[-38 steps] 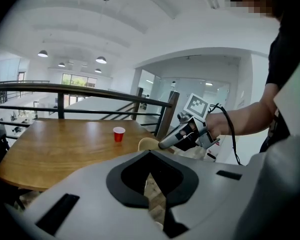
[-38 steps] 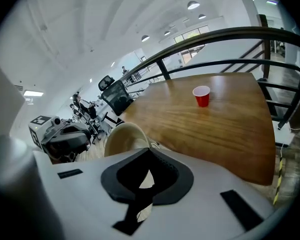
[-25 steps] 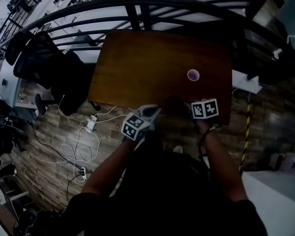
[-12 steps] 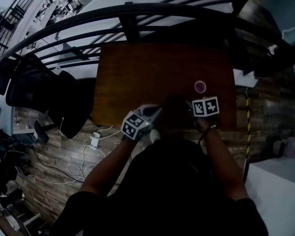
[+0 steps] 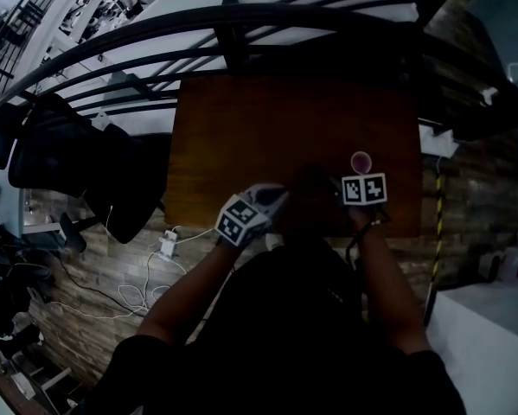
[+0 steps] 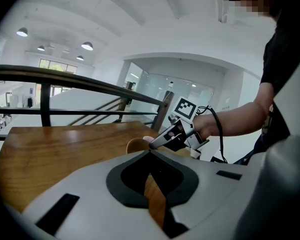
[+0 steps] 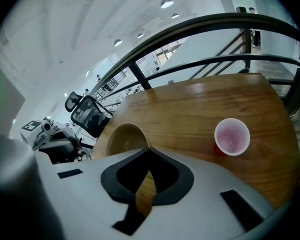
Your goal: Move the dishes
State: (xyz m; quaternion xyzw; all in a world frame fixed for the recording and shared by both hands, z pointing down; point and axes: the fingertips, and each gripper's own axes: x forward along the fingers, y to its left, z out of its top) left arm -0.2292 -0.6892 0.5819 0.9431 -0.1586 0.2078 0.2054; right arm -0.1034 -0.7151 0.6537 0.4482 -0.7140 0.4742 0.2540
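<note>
Head view, left gripper (image 5: 278,199), right gripper (image 5: 335,190), both pinching bowl (image 5: 309,192)

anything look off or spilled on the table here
Nothing stands out. The cup stands upright on the table with no spill around it. The bowl sits level near the front edge, and neither shows any visible damage.

A brown wooden worktop (image 5: 267,128) stands on a wood-plank floor (image 5: 111,258) — black curved railing (image 5: 241,15) at 12 o'clock, black office chairs (image 5: 68,158) at 9, a white power strip (image 5: 166,246) at 8; round ceiling lights (image 6: 87,45) overhead.
</note>
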